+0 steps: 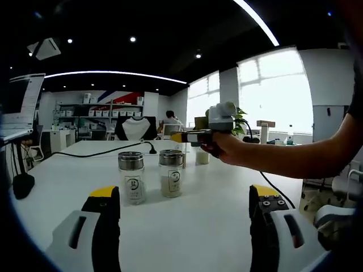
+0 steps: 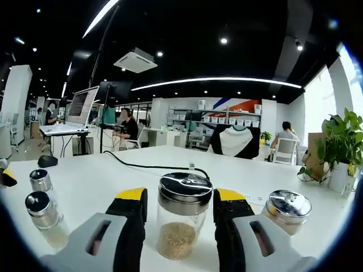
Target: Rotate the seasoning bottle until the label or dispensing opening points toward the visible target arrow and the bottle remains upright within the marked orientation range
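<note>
1. Right gripper, right gripper view: yellow-tipped jaws stand on either side of the seasoning bottle, a clear jar with a steel lid and tan granules low inside. Jaws sit close against the glass; actual contact cannot be confirmed, so grip state is undetermined
2. Bottle stands upright on the white table, long axis vertical, body between the jaws, lid above the fingertips. Judged: the coming turn is a twist about that vertical axis
3. Left to right in this view: two small shakers, the bottle, a steel-lidded jar
4. No label or target arrow legible here
5. Left gripper, left gripper view: jaws wide, nothing between; two labelled jars stand well ahead. Right gripper is nearer the work
</note>
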{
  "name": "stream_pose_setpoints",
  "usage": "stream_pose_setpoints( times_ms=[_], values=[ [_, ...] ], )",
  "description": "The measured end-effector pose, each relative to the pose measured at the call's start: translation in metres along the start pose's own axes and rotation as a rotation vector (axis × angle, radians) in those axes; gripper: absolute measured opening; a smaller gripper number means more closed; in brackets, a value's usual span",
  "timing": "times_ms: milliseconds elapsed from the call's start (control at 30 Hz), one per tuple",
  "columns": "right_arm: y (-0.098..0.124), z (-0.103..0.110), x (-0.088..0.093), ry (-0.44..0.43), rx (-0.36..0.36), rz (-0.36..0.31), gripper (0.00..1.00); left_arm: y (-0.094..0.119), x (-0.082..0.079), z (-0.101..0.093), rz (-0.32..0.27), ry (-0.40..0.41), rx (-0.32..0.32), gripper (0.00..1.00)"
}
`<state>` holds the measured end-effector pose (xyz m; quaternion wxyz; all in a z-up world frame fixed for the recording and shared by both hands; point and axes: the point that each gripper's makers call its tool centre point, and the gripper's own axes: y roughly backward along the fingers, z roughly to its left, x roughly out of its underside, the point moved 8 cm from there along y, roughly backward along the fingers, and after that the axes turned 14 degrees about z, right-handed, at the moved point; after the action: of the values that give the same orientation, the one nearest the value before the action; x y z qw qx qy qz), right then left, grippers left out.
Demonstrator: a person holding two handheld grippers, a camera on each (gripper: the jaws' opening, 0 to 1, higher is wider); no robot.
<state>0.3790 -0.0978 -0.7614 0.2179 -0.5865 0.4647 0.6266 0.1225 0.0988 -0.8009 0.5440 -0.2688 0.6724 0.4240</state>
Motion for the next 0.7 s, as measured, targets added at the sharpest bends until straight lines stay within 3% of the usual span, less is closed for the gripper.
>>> stream_pose_setpoints(
  times_ms=[700],
  values=[
    [-0.0065,-0.0034,0.0002,0.007,0.008,0.002,0.38,-0.0039,0.0036,-0.0049,0.004,-0.007,0.051,1.00]
  ],
)
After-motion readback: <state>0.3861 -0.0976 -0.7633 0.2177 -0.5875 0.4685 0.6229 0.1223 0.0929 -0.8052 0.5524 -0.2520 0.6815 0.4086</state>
